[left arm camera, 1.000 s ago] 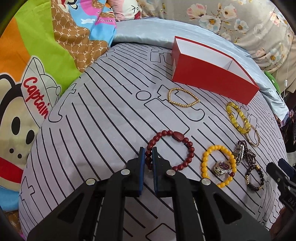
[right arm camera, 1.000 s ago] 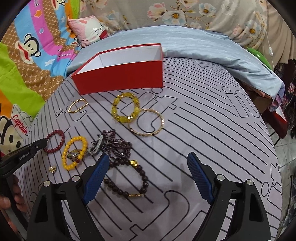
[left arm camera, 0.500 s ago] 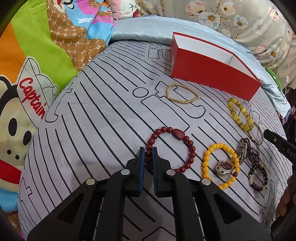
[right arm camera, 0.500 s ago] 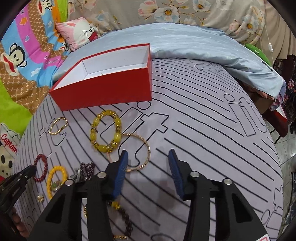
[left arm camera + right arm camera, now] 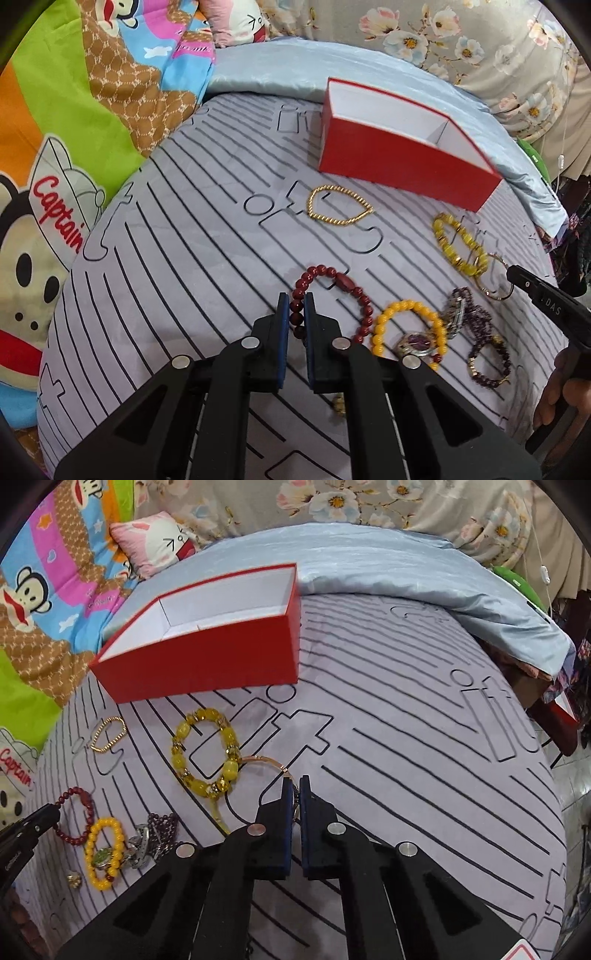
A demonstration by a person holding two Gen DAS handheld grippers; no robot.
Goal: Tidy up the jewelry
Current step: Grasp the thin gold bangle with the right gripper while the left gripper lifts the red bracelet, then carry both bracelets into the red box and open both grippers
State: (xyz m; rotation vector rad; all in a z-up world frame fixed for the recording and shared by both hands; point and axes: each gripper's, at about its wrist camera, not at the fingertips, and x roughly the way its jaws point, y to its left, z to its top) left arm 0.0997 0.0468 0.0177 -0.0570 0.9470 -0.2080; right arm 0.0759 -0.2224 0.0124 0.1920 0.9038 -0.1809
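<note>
My left gripper point(image 5: 295, 306) is shut on the dark red bead bracelet point(image 5: 343, 282), which lies on the grey striped cover. My right gripper point(image 5: 295, 788) is shut on the thin gold bangle point(image 5: 266, 760), beside the yellow chunky bracelet point(image 5: 207, 753). The open red box point(image 5: 402, 162) with white inside stands behind the jewelry; it also shows in the right wrist view point(image 5: 207, 646). An orange bead bracelet point(image 5: 406, 328) with a watch point(image 5: 415, 341) inside, purple bead strands point(image 5: 476, 321) and a gold chain bracelet point(image 5: 340, 208) lie nearby.
A small gold charm point(image 5: 339, 404) lies near my left gripper's right finger. A light blue blanket point(image 5: 406, 572) lies folded behind the box. A cartoon monkey cover point(image 5: 48, 184) lies to the left. The bed edge drops off at the right point(image 5: 554, 738).
My right gripper moved forward over the purple strands to the gold bangle and closed on it. My left gripper stayed shut on the red bracelet and shifted slightly.
</note>
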